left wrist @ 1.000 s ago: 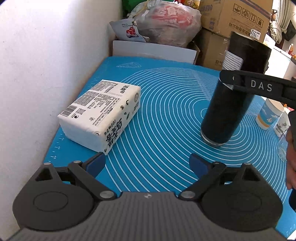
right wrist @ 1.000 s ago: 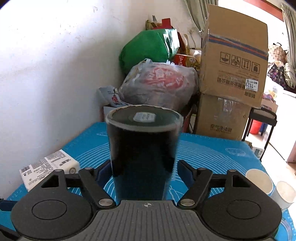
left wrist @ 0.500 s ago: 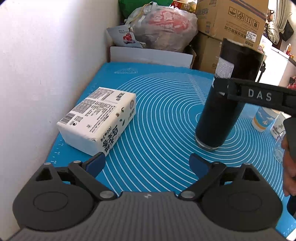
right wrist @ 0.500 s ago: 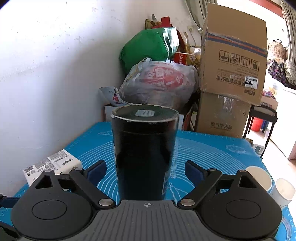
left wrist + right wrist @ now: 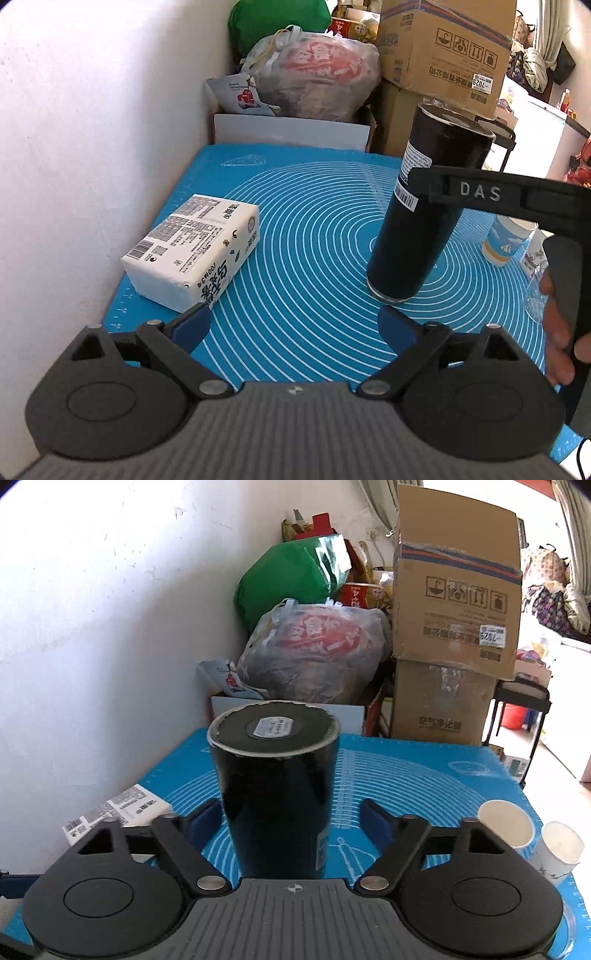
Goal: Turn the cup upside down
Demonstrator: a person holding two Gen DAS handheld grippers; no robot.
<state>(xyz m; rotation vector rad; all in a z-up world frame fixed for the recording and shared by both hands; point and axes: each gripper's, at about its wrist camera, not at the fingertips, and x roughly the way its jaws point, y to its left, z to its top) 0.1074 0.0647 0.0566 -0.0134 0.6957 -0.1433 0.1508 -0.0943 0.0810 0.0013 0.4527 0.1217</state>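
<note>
A tall black cup (image 5: 417, 225) stands upside down on the blue mat (image 5: 303, 229), its flat base with a small sticker facing up (image 5: 273, 727). My right gripper (image 5: 288, 821) is open, its blue pads on either side of the cup and apart from it. In the left wrist view the right gripper's black body marked DAS (image 5: 487, 192) crosses in front of the cup. My left gripper (image 5: 295, 325) is open and empty, low over the mat's near edge, the cup ahead to its right.
A white tissue pack (image 5: 192, 251) lies on the mat's left by the white wall. Paper cups (image 5: 506, 823) and a clear glass (image 5: 535, 288) stand at the mat's right edge. Bags and cardboard boxes (image 5: 454, 590) are piled behind the table.
My right gripper opened, letting go of the cup, which now stands on the mat. The right gripper has drawn back slightly. The left gripper stayed open.
</note>
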